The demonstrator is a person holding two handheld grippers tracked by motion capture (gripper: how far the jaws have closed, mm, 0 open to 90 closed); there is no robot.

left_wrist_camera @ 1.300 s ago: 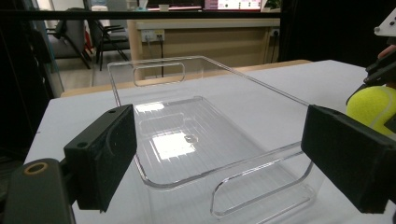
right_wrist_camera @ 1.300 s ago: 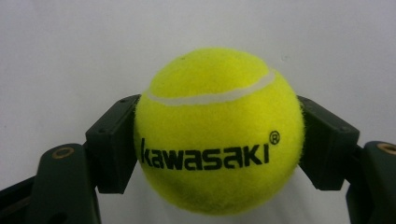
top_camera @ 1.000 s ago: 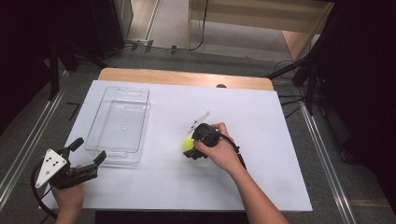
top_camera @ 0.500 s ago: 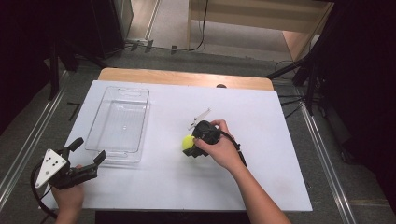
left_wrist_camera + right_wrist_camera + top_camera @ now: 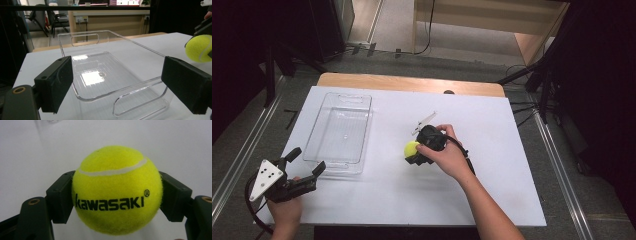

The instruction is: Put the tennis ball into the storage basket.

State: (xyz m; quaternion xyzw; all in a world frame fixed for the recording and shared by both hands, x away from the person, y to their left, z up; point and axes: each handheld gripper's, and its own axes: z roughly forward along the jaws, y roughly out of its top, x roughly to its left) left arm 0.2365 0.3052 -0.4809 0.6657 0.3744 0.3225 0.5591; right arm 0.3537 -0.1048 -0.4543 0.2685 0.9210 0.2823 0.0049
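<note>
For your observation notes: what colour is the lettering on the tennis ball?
Black, on the yellow tennis ball; clearest in the right gripper view.

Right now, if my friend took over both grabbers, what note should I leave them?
Right gripper: shut on the yellow tennis ball, mid-table, right of the tray.
Left gripper: open, holding nothing, jaws on either side of the near end of the clear plastic tray.
Tray: on the white table, nothing inside it.
Done: ball gripped.
Left, probably: carry the ball over to the tray and let go inside; the left gripper looks ready to steady the tray.
</note>
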